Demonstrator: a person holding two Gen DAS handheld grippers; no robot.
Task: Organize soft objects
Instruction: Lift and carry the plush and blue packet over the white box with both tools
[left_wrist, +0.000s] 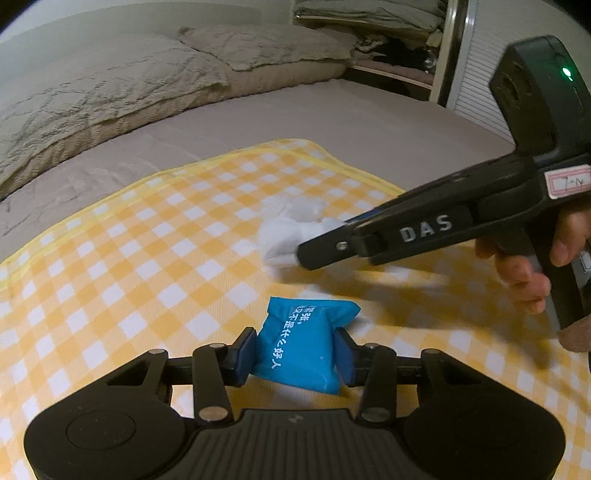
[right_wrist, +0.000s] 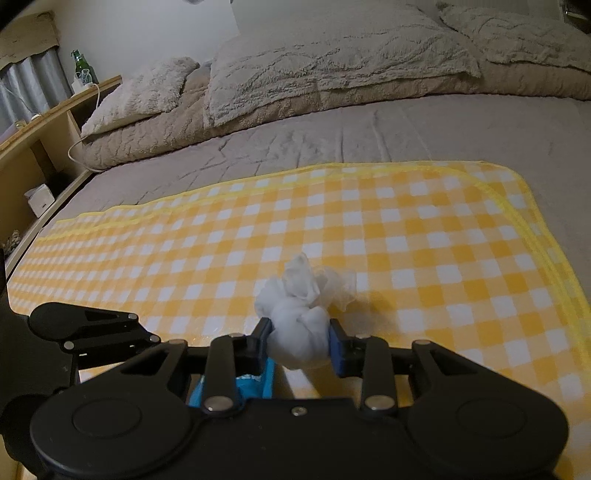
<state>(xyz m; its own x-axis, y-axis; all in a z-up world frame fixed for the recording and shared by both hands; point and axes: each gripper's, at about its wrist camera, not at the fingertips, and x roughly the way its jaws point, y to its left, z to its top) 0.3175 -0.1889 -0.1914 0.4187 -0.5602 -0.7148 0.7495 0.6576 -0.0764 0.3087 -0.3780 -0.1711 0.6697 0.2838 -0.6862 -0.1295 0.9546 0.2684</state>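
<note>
A blue tissue pack with white print sits between the pads of my left gripper, which is shut on it just above the yellow checked cloth. A sliver of the pack shows under my right gripper in the right wrist view. My right gripper is shut on a crumpled white tissue wad. In the left wrist view the right gripper reaches in from the right, holding the wad over the cloth behind the blue pack.
The checked cloth lies on a grey bed with beige pillows and a duvet behind. A wooden shelf with a green bottle stands at the left. A wardrobe stands beyond the bed.
</note>
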